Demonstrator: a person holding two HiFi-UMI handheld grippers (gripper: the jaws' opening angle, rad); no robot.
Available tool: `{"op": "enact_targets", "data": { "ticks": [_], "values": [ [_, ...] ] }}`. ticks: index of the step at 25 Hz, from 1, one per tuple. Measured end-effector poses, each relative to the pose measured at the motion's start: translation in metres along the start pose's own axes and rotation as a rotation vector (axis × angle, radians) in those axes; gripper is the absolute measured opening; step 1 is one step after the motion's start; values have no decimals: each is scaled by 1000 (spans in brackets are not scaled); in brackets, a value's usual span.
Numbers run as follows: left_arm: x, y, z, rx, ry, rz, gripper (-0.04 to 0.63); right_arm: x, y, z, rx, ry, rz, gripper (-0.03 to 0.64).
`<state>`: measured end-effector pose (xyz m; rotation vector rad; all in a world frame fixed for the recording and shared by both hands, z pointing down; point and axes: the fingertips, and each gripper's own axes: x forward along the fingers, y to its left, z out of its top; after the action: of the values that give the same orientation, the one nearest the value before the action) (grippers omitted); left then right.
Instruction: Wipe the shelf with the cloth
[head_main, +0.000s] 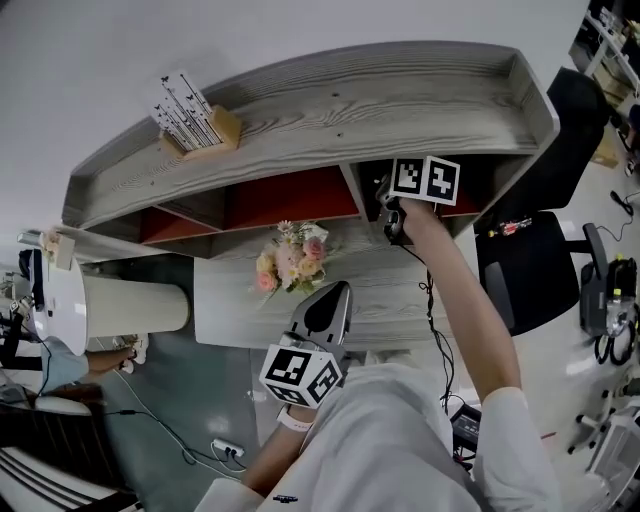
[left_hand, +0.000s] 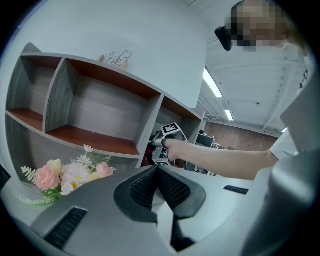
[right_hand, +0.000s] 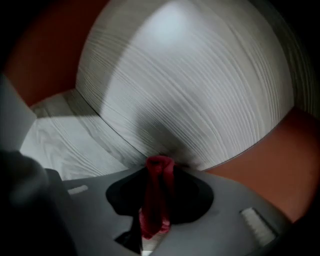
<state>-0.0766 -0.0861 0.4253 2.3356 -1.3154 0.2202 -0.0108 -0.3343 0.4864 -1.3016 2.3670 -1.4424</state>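
Note:
The grey wood shelf (head_main: 330, 100) has red-backed compartments. My right gripper (head_main: 393, 212) reaches into the rightmost compartment, its tips hidden there in the head view. In the right gripper view the right gripper (right_hand: 160, 167) is shut on a red cloth (right_hand: 157, 200), and the cloth's tip touches the grey wood wall (right_hand: 190, 85) where it meets the compartment floor (right_hand: 70, 140). My left gripper (head_main: 333, 295) hangs over the desk, away from the shelf. Its jaws (left_hand: 159, 185) are shut with nothing between them. The right gripper (left_hand: 167, 140) also shows in the left gripper view.
A bunch of pink and white flowers (head_main: 292, 258) lies on the desk (head_main: 230, 300) under the shelf. A wooden holder of sticks (head_main: 197, 122) stands on the shelf top. A black office chair (head_main: 540, 255) is at right, a white round table (head_main: 58, 300) at left.

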Motion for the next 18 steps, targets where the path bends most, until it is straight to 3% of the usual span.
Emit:
{"op": "enact_targets", "data": {
  "ticks": [6,12,18],
  "values": [
    [0,-11,1,6,0,-15,6,-20,19,13,-28,-115,87,104],
    [-1,-17,3,14,-6,-23,6,-41,58,41,-45,-251,237,113],
    [-4,-20,6,15,-20,-28,6,-68,98,60,-144,-363,393,115]
  ]
}}
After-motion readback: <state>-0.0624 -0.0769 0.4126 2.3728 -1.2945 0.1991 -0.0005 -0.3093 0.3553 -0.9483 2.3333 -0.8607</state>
